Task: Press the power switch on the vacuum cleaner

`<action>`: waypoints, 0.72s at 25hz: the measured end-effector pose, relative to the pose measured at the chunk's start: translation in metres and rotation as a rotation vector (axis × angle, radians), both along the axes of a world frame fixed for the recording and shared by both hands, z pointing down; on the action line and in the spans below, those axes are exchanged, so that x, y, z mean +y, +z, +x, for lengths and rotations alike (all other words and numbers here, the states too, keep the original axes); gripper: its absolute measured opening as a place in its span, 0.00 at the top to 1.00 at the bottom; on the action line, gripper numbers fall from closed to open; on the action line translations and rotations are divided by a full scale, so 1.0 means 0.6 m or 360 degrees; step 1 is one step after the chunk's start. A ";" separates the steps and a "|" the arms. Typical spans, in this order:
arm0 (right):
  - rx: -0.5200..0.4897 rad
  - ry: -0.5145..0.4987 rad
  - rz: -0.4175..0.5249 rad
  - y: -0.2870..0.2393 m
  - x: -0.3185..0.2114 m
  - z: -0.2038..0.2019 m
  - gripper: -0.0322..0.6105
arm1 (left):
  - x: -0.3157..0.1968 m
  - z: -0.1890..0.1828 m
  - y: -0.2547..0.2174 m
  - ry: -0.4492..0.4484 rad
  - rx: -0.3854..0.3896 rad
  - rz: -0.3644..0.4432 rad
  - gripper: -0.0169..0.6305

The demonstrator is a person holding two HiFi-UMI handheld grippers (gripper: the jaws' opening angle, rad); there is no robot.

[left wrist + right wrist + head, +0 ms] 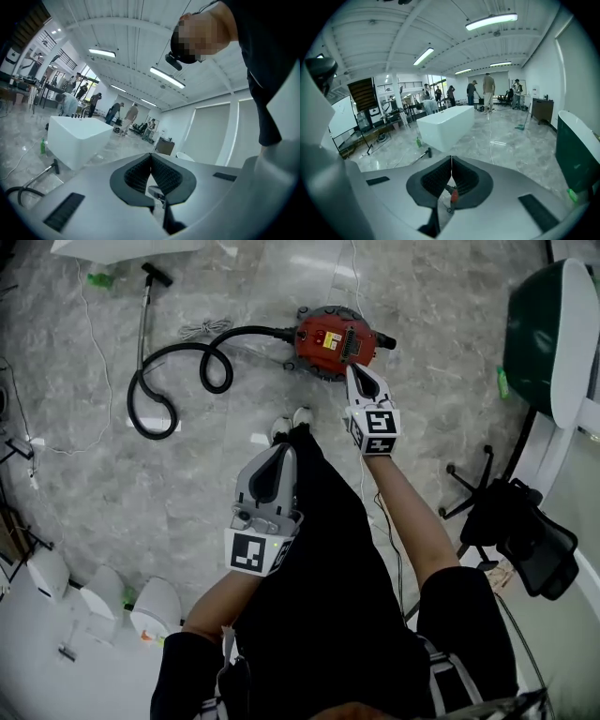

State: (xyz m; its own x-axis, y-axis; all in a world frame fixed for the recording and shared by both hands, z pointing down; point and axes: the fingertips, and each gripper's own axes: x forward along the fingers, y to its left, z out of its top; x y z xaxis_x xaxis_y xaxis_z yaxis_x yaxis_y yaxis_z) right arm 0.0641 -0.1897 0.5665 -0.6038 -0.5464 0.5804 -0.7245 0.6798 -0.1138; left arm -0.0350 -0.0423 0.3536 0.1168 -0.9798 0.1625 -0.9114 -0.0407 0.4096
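A red canister vacuum cleaner (pixel 334 341) stands on the marble floor ahead of the person's feet, its black hose (pixel 173 371) looping off to the left toward a metal wand (pixel 145 315). My right gripper (pixel 355 369) is shut, its tip at the near edge of the vacuum's top; whether it touches is unclear. In the right gripper view its jaws (pixel 451 165) meet, with a sliver of red vacuum (pixel 453 197) showing below them. My left gripper (pixel 279 450) hangs shut over the person's dark trousers, away from the vacuum; the left gripper view shows its jaws (pixel 150 160) closed and empty.
A green and white tub (pixel 555 338) stands at the right, a black office chair (pixel 517 521) below it. White fixtures (pixel 103 601) line the lower left. A white block (pixel 444 124) and several people stand farther off. Thin cables (pixel 84 324) trail across the floor.
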 end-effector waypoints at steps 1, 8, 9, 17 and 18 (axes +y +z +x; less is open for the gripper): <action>-0.0026 0.0018 0.0013 -0.027 0.009 0.007 0.92 | 0.001 0.001 -0.008 0.0011 -0.0003 0.0008 0.95; -0.0098 0.0053 0.0062 -0.162 0.081 0.036 0.92 | -0.014 0.015 -0.086 0.0130 -0.0054 0.0146 0.95; -0.0113 0.0056 0.0089 -0.185 0.088 0.038 0.92 | -0.017 0.020 -0.095 0.0156 -0.0052 0.0166 0.95; -0.0357 0.0005 0.0362 -0.404 0.138 0.020 0.92 | -0.030 0.071 -0.168 0.0311 -0.0118 0.0274 0.95; -0.0404 0.0025 0.0369 -0.427 0.144 0.017 0.92 | -0.030 0.070 -0.176 0.0311 -0.0115 0.0289 0.95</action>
State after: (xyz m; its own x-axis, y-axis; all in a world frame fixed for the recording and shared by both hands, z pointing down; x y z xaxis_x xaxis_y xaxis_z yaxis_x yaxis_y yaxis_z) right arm 0.0742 -0.1030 0.3102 -0.7037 -0.6564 0.2718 -0.7033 0.6978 -0.1357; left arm 0.0072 -0.0605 0.2482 0.3012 -0.9536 0.0012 -0.9055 -0.2856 0.3138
